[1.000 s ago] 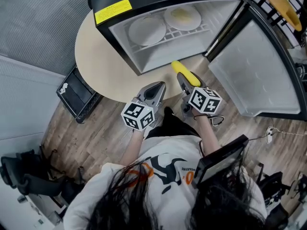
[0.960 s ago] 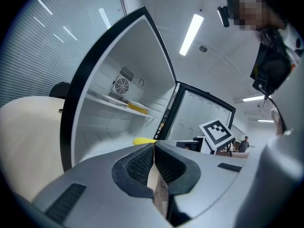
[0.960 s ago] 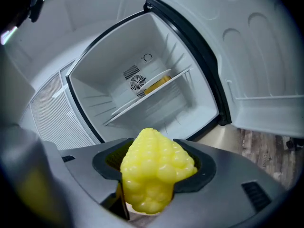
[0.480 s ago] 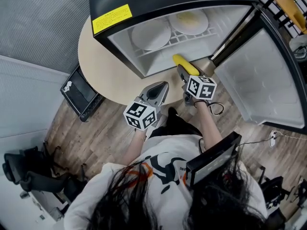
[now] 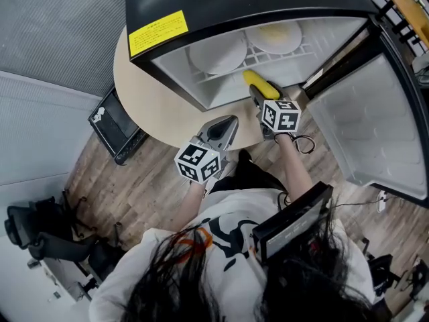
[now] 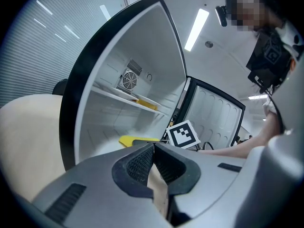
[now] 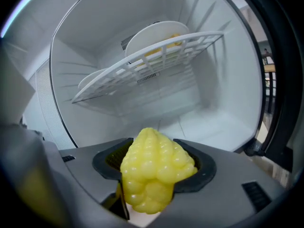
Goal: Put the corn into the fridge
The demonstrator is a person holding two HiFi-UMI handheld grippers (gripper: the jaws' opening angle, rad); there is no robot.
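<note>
The right gripper has its jaws clamped on the corn, whose tip projects forward beyond them. Ahead of and below the jaws lies the bare floor of the fridge. The wire shelf, carrying plates, sits above them. The left gripper has its jaws pressed together on nothing and hangs beside the right gripper, outside the cabinet.

- Risk: releasing high may let the corn roll back out.
- Risk: raising the jaws may strike the wire shelf.
</note>
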